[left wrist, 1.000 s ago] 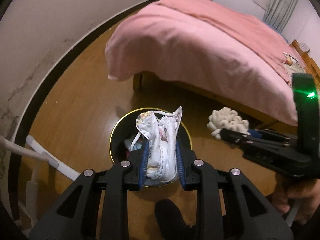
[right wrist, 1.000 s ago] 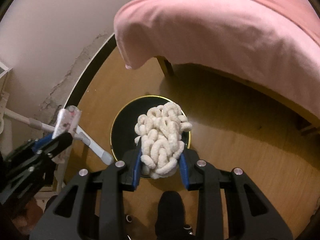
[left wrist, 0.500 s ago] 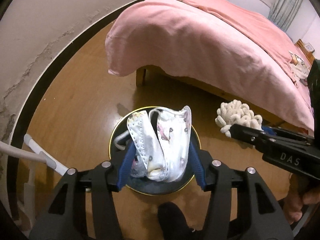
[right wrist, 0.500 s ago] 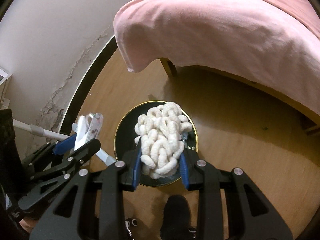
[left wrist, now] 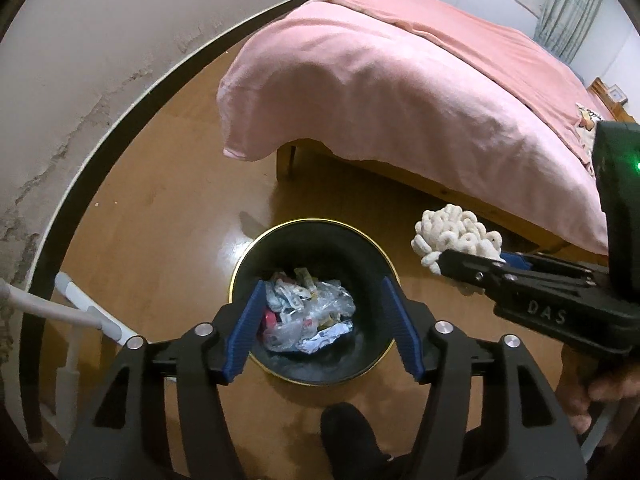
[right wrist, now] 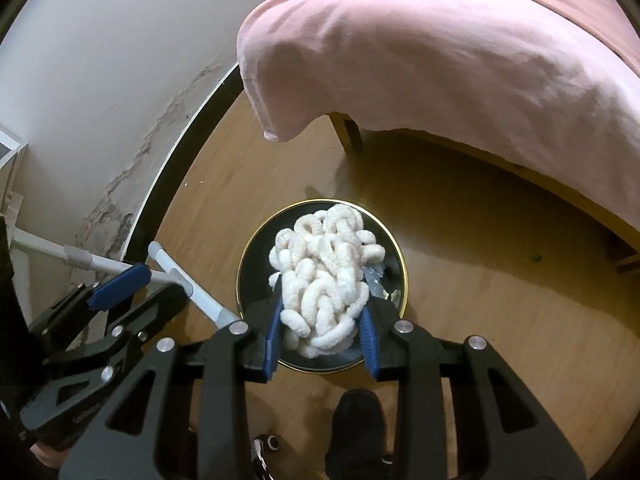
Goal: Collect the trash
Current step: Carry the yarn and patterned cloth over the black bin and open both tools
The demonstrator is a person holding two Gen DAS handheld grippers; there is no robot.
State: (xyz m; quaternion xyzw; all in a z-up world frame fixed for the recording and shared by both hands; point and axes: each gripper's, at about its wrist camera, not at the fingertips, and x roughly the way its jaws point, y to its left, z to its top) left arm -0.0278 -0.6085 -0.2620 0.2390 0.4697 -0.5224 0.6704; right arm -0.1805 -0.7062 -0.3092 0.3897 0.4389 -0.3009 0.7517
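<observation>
Two grippers over bin [left wrist: 240, 276]: left gripper [left wrist: 322, 330] just opened, empty; right gripper [right wrist: 320, 330] clamps foam clump [right wrist: 324, 276]. Off-centre release risks floor spill.

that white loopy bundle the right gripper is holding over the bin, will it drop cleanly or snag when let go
The white loopy bundle looks soft and light, bulging around the right gripper fingers. It should fall limply into the bin, though a loop may catch on the ribbed blue pads.

One bin [left wrist: 362, 242], perhaps one bed [left wrist: 400, 92]
</observation>
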